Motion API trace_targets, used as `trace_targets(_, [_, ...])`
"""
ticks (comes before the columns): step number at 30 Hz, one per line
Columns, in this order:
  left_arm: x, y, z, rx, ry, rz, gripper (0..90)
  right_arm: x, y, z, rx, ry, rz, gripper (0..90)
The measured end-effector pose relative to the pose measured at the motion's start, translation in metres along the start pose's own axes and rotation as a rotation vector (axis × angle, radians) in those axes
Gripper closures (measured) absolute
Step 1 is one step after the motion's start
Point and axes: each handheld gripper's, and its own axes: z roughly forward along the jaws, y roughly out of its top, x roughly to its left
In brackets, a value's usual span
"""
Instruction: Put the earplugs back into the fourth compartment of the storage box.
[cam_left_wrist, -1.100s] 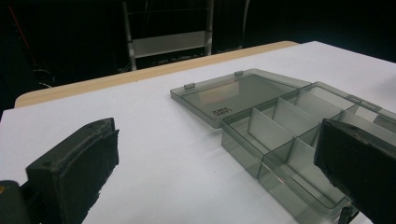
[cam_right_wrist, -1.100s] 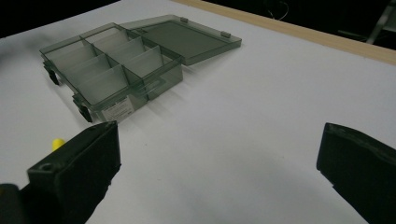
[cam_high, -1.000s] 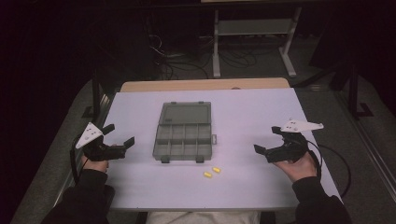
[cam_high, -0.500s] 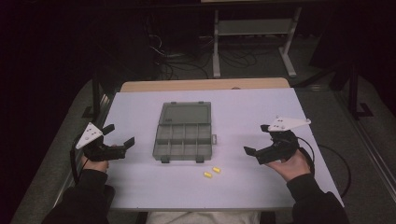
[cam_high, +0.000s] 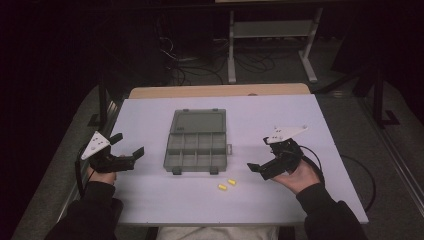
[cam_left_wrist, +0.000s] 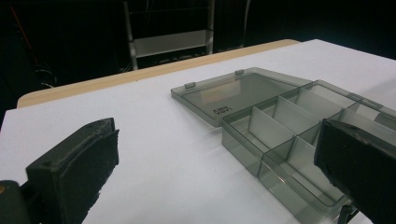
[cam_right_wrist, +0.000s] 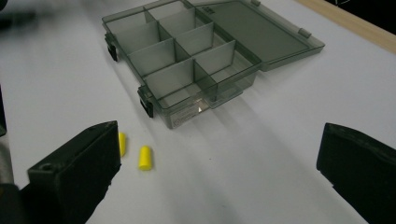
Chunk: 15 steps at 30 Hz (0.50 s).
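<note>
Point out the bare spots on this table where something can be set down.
Free: the white table strip along the near edge, the right side beyond the right tongs, and the far strip behind the open compartment box. Crowded: just in front of the box, where two yellow earplugs lie, near those tongs.

Smoke-grey see-thru organiser box (cam_high: 196, 142) w/ black latches. Two yellow plugs (cam_high: 226, 184) near it. White table (cam_high: 150, 200), tan far edge. Both grippers black; pale plates on top.
</note>
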Motion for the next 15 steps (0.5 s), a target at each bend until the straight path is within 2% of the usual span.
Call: trace_targets(15, [0.0,0.0,0.0,0.001,-0.002,-0.002,0.0,0.014,0.007,0.03,0.101,0.061,-0.05,0.0])
